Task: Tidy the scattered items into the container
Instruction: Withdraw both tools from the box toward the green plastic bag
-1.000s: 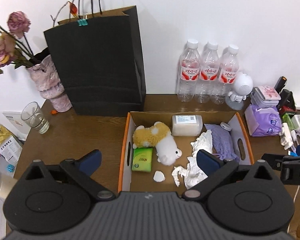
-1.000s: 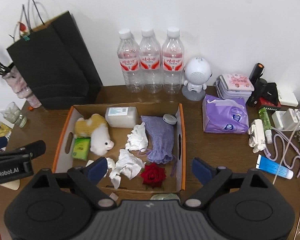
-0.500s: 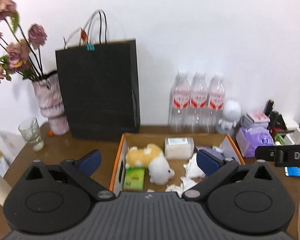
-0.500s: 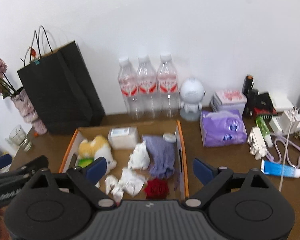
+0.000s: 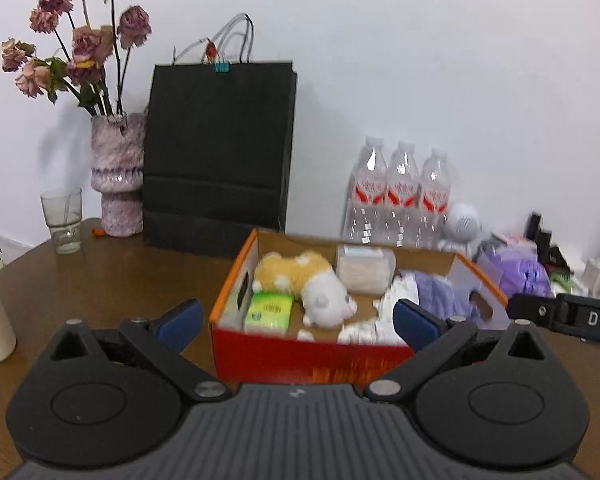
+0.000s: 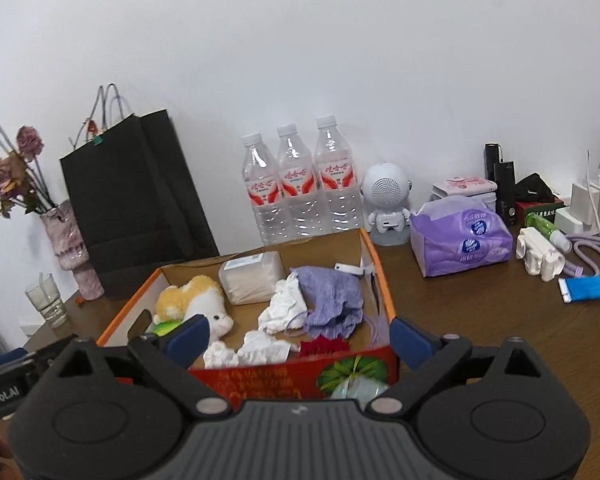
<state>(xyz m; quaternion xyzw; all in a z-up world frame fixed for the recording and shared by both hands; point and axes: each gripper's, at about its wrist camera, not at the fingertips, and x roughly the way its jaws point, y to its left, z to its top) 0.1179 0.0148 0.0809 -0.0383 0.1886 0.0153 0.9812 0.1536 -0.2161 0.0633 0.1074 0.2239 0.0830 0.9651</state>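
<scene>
Now cardboard box [image 6: 380, 280] — orange-edged, open-topped, nearly full.

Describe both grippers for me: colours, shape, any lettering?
Both match: a ribbed dark grey body, two round black hubs, black linkage arms with silver pivot pins, and blue fingertip pads. Left gripper; right gripper. White lettering runs along each one's black side: the right's reads "DAS", cut off by the frame; the left's shows "nRobot.AI".

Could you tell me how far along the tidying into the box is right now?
Mostly done: the box already holds the plush toy, crumpled tissues, purple cloth and rose. Both grippers, left and right, hold nothing. The blue tube remains outside.
</scene>
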